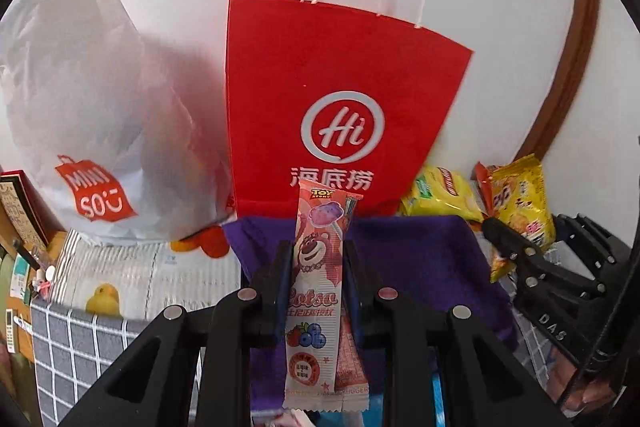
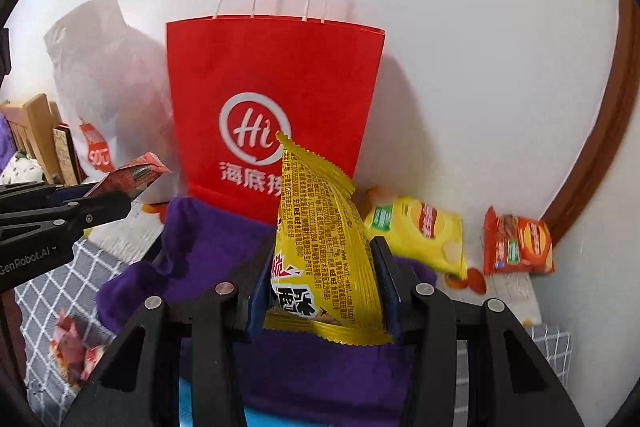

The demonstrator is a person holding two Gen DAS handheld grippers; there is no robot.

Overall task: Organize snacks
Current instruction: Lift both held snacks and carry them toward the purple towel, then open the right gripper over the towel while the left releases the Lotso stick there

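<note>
Purple cloth [image 2: 208, 247] spread at centre, lying over grey checked cloth [image 1: 76, 343] that runs out toward 8 o'clock. Striped fabric with yellow duck print [image 1: 120, 279] at 9 o'clock of the purple cloth. Brown curved wooden trim [image 2: 600, 155] against white wall [image 2: 480, 27] at 3 o'clock. Wooden frame [image 2: 38, 131] at far 9 o'clock.

grey checked cover [image 1: 76, 347], purple cloth [image 1: 420, 267], red bag [image 1: 340, 87]

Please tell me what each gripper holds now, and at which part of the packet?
The left gripper grips the pink Lotso candy packet across its middle. The right gripper grips the yellow snack packet by its lower half, the top pointing up.
</note>
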